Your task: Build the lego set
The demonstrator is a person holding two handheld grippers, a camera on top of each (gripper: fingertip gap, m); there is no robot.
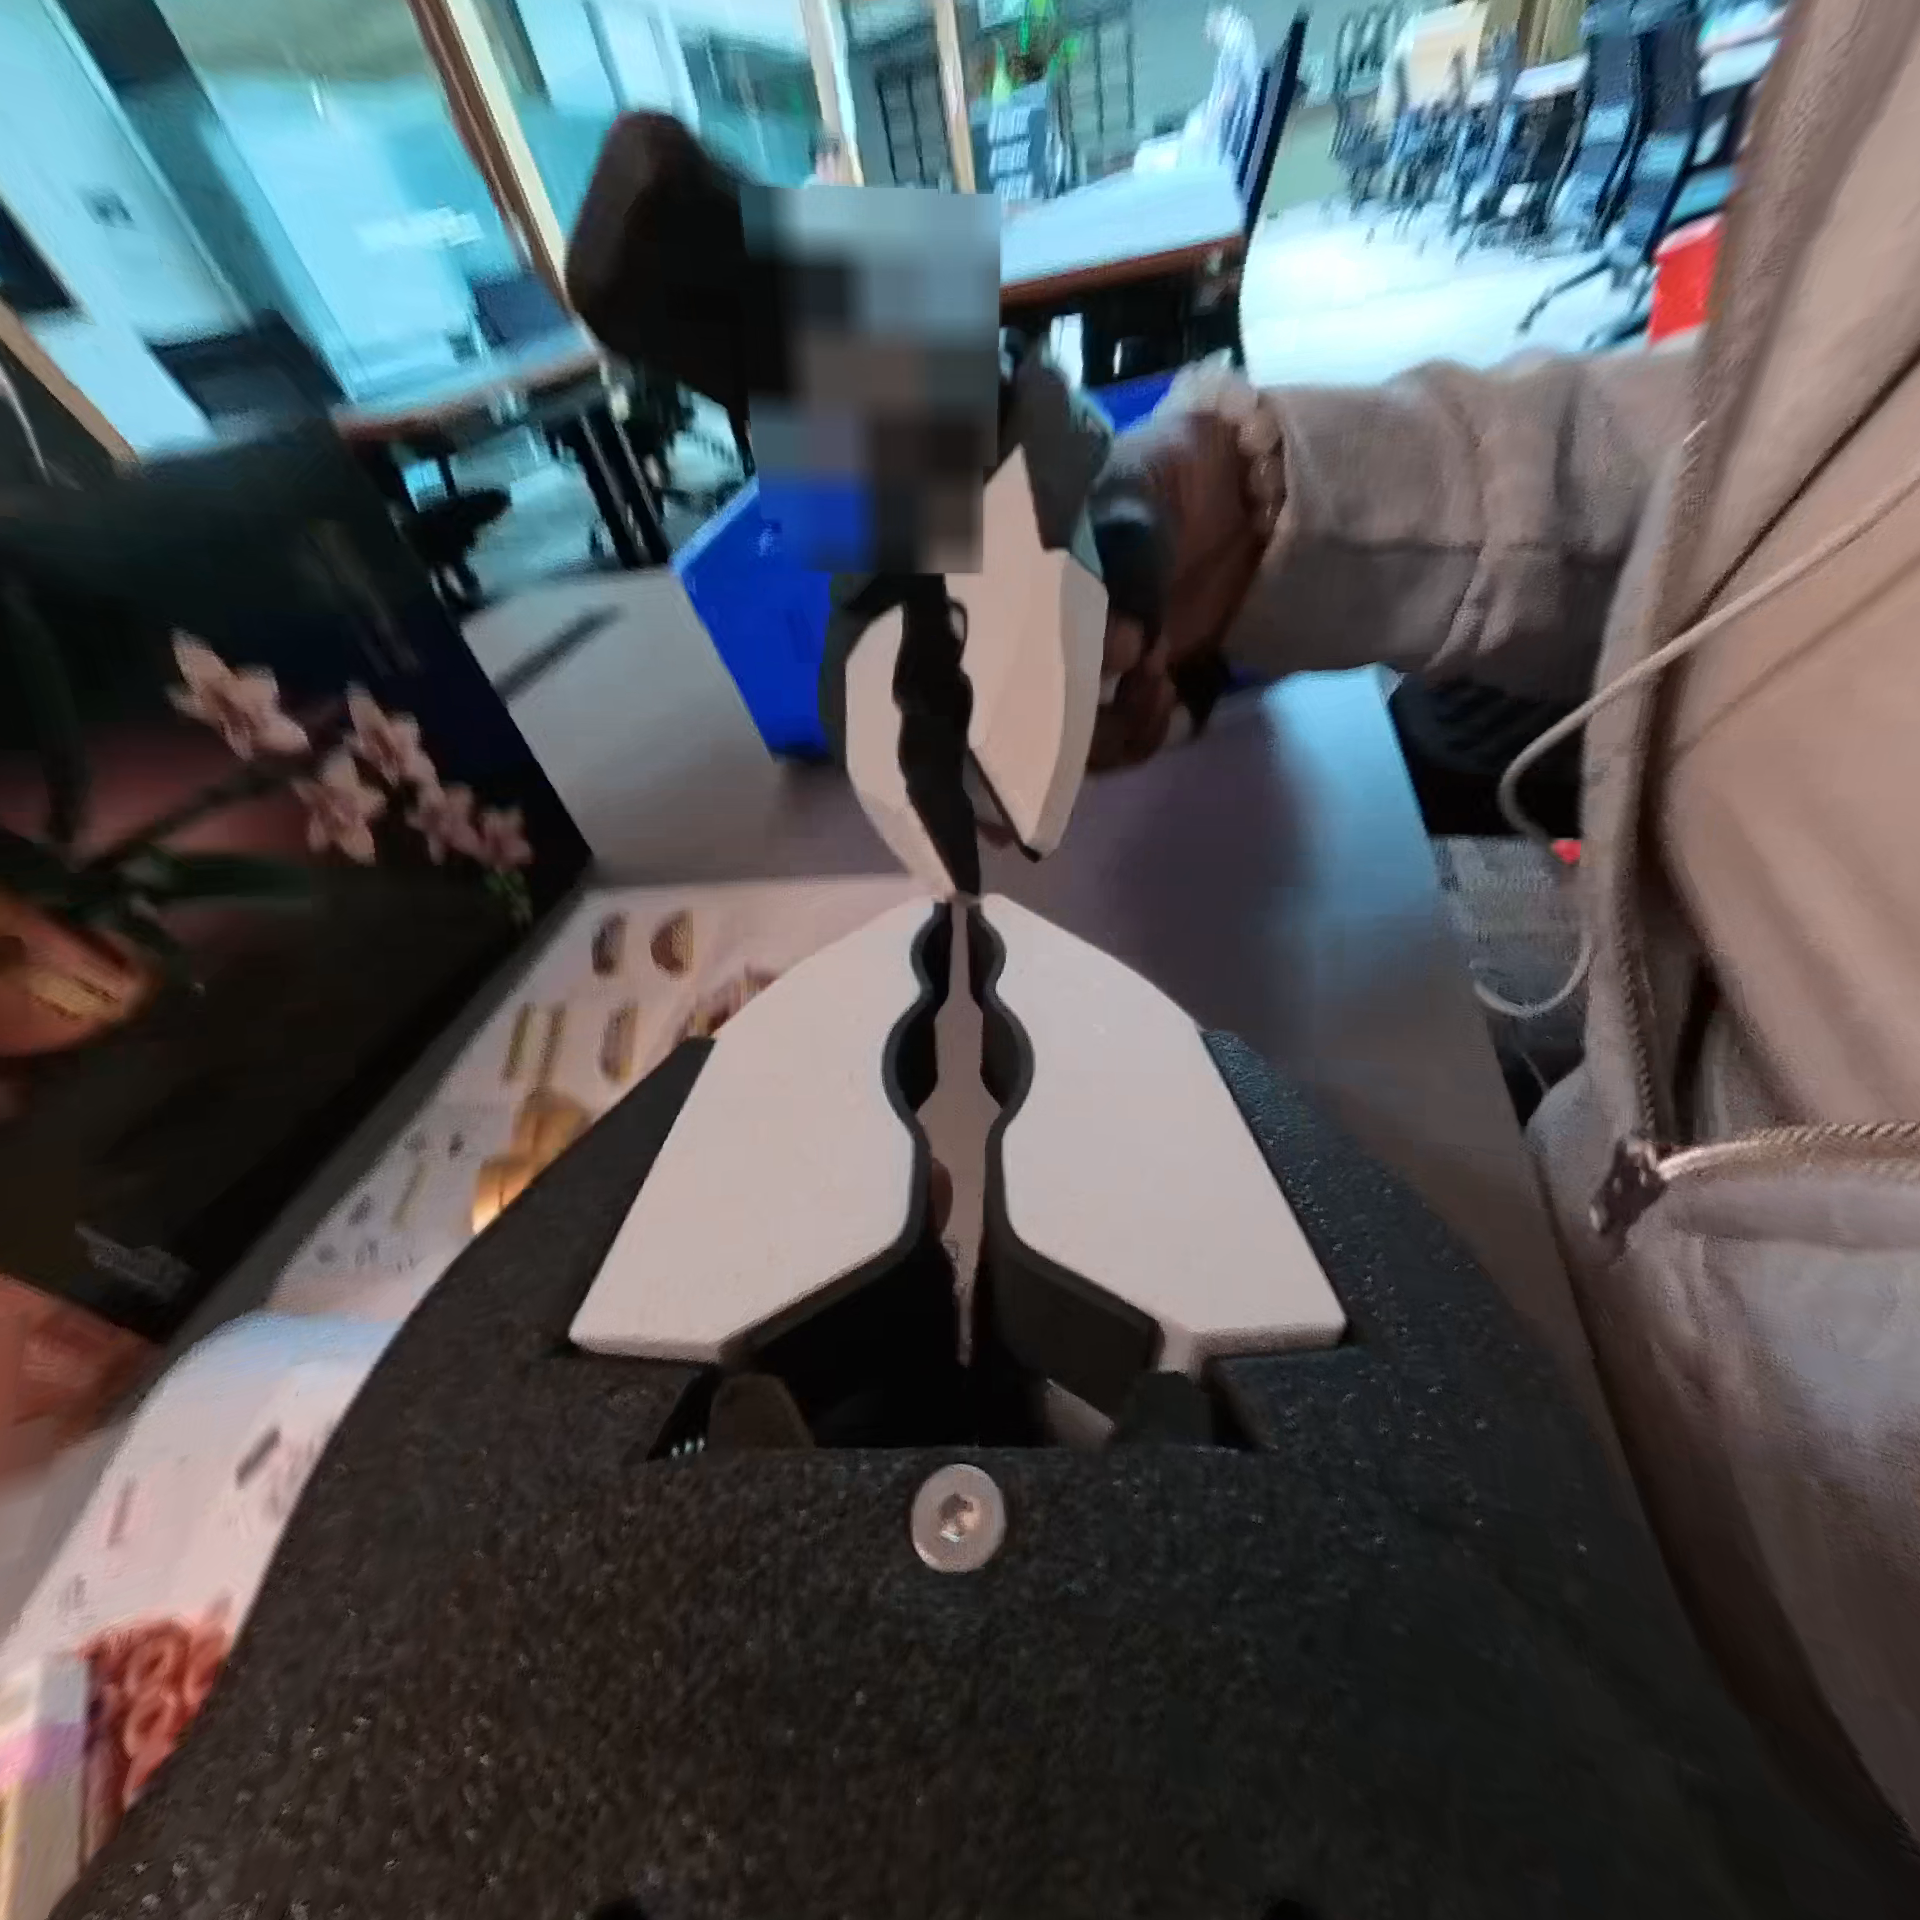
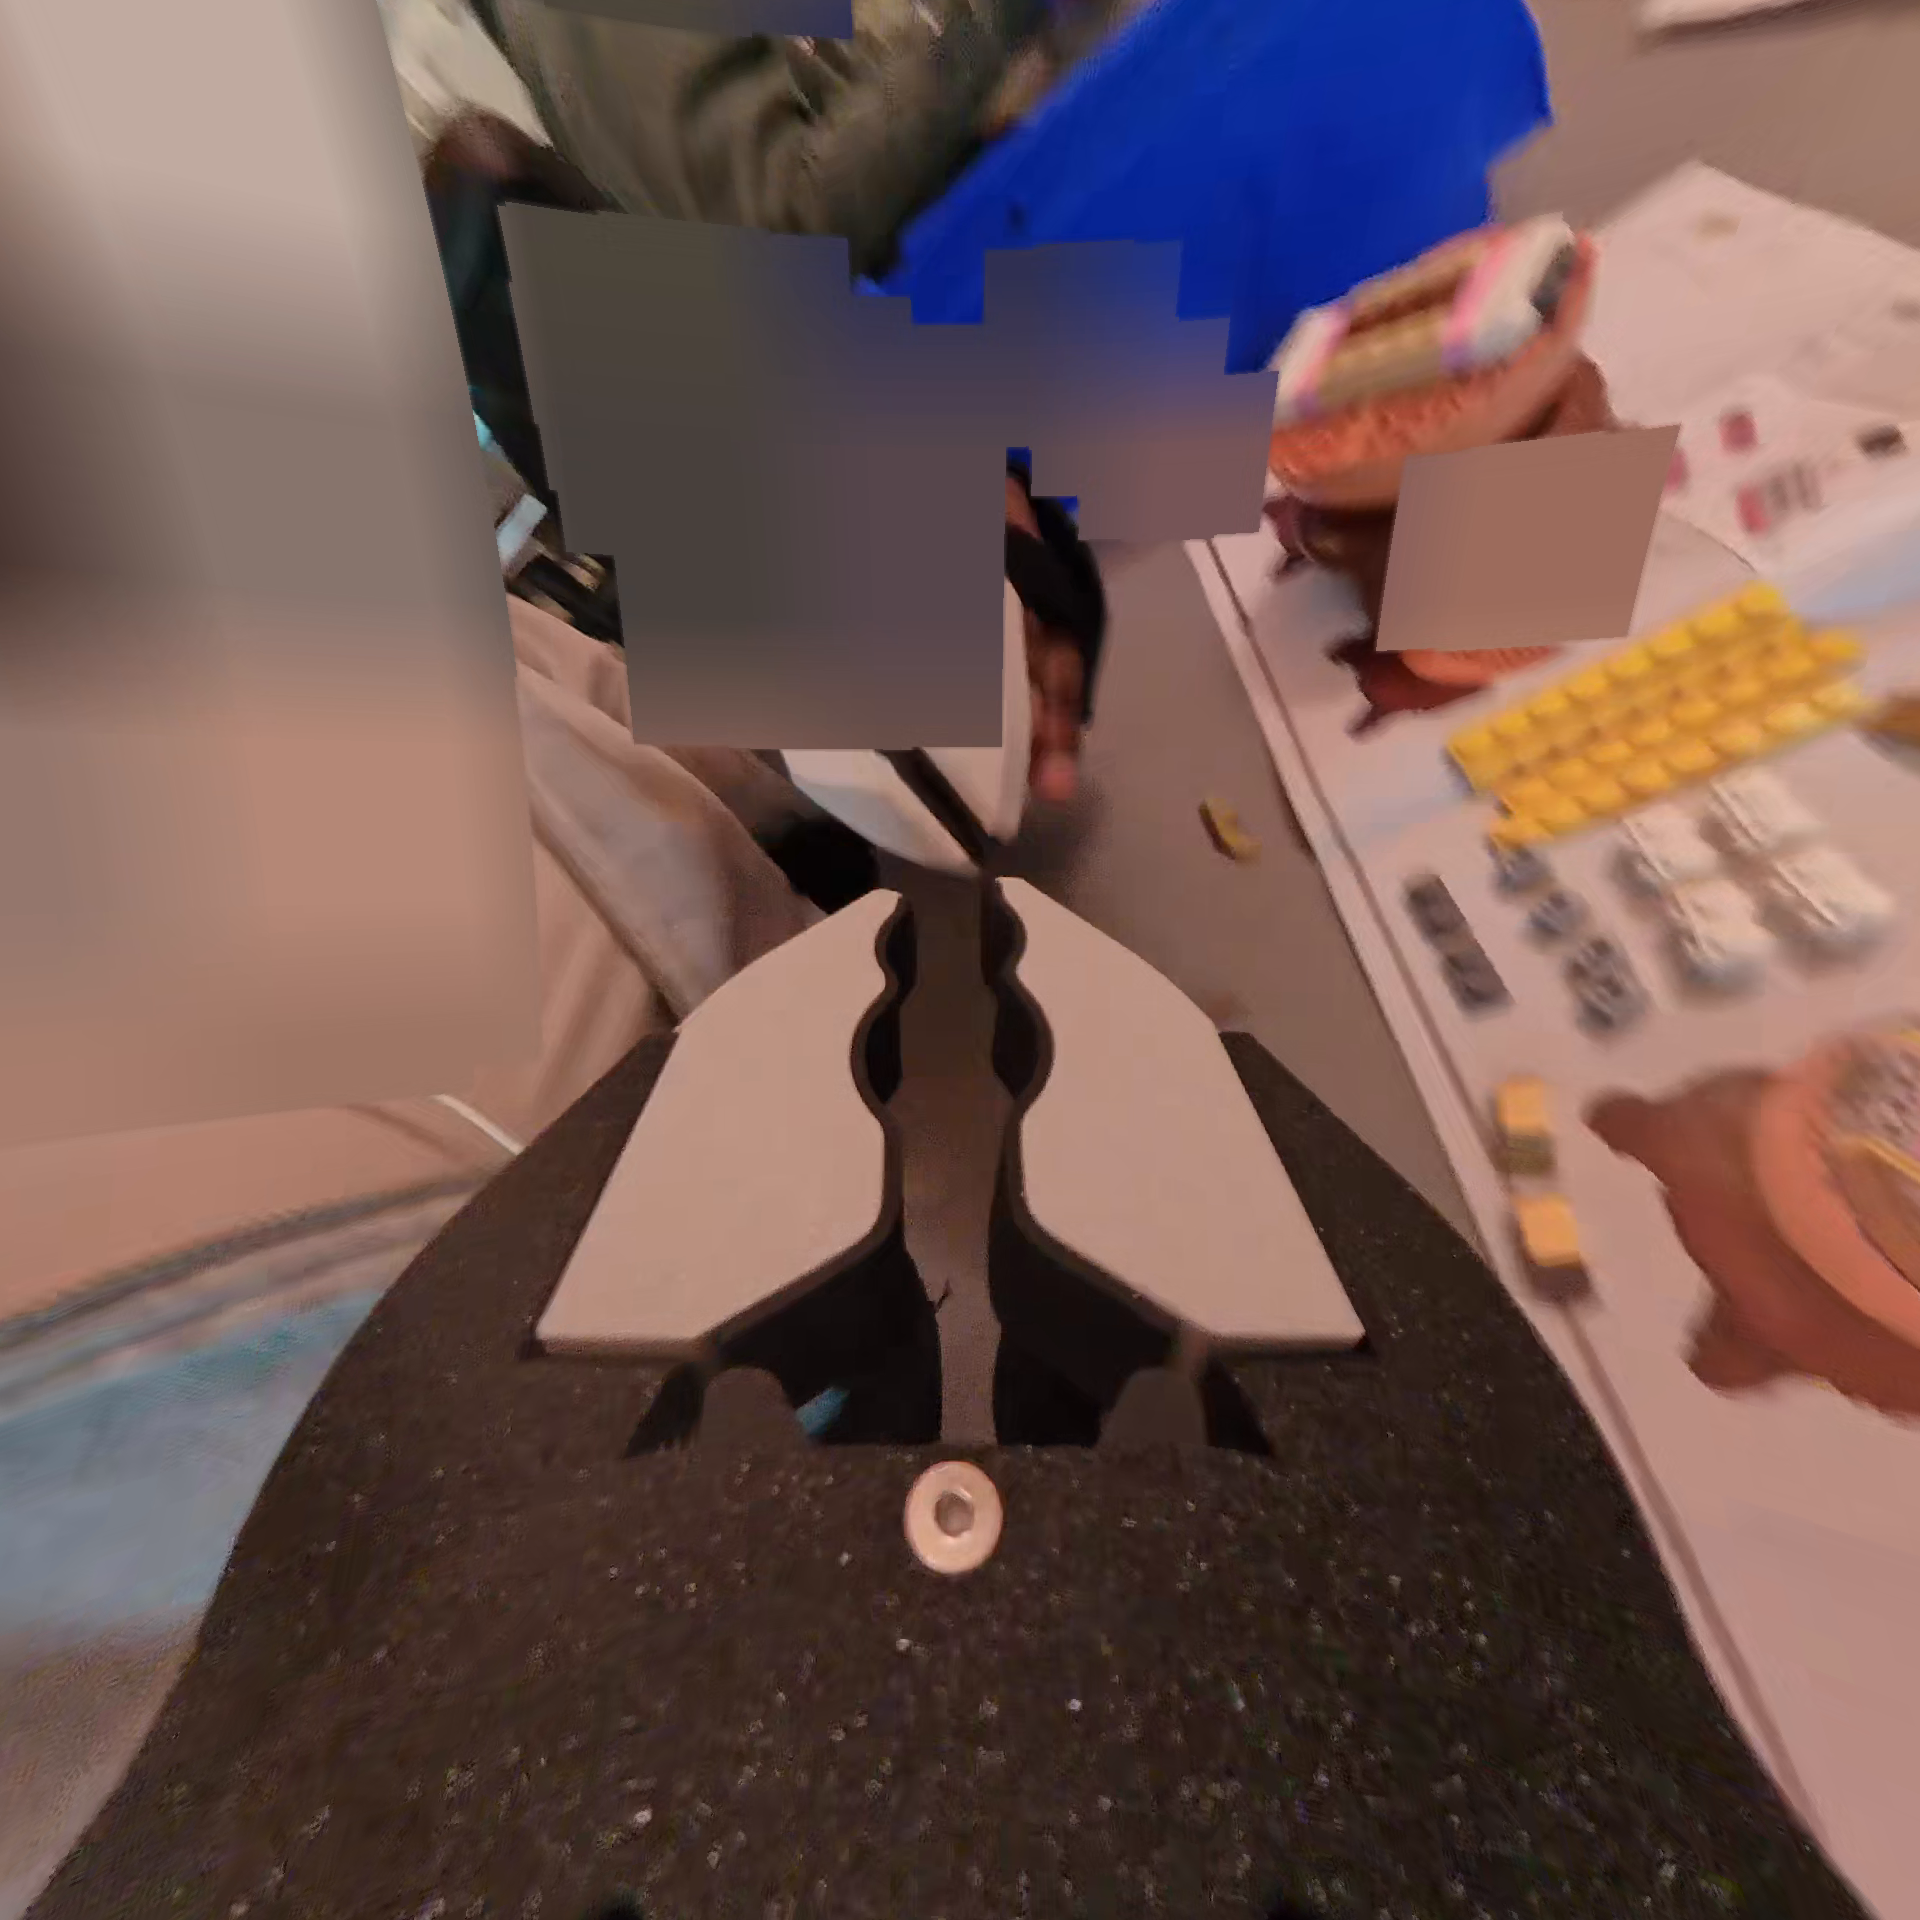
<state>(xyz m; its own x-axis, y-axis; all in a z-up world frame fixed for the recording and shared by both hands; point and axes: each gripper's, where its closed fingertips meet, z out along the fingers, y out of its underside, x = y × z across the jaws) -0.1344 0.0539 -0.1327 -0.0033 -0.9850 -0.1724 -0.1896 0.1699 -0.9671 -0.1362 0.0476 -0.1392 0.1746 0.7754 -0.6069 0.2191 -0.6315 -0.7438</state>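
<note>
My left gripper [image 1: 961, 906] is held over the table with its white fingers closed tip to tip; I see nothing between them. My right gripper [image 2: 948, 896] faces it, almost tip to tip, with a narrow gap between its fingers and nothing visible in it. In the left wrist view the right gripper [image 1: 961, 868] comes in from above, held by a hand [image 1: 1174, 582]. In the right wrist view the left gripper [image 2: 961, 836] shows just past my fingertips. A yellow studded plate [image 2: 1652, 707] and an orange, pink and white lego build [image 2: 1434, 343] lie to the right.
A white instruction sheet [image 2: 1766, 312] carries grey and white bricks [image 2: 1745, 883], small yellow bricks [image 2: 1527, 1132] and an orange-brown build [image 2: 1818, 1195]. One small piece [image 2: 1226, 826] lies on the grey table. The lego box [image 1: 260, 831] stands on the left. A blue bin [image 1: 758, 623] is behind. The grippers are tip to tip, or close to it. The yellow studded plate [image 2: 1652, 707] is about equally far from each gripper, around 15 cm.
</note>
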